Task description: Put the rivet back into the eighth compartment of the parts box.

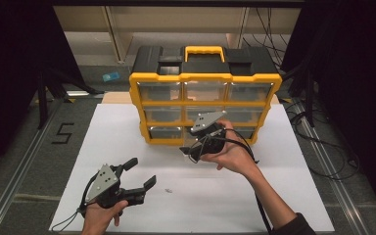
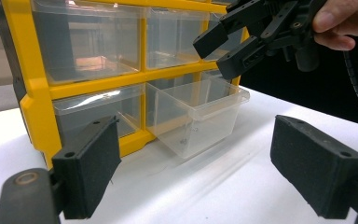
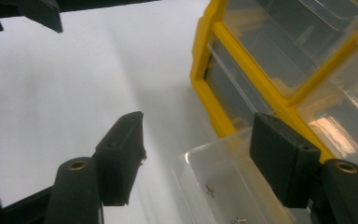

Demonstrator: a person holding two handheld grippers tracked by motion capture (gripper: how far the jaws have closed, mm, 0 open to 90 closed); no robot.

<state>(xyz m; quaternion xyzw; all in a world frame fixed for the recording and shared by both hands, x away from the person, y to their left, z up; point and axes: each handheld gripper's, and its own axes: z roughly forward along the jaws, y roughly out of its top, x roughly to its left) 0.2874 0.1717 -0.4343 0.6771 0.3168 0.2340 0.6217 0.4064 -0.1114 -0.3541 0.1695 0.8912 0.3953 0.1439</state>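
While a clear drawer (image 1: 192,147) juts from the bottom row of the yellow cabinet (image 1: 204,77) on the bench (image 1: 127,127), seen from above: right gripper (image 1: 188,152) just over it, left gripper (image 1: 143,172) resting apart near a tiny screw (image 1: 167,190). From the left gripper: released and empty, facing the pulled-out drawer (image 2: 196,116). From the right gripper: jaws parted, nothing grasped, small screws (image 3: 237,219) already inside the drawer (image 3: 223,186); closing seemingly left.
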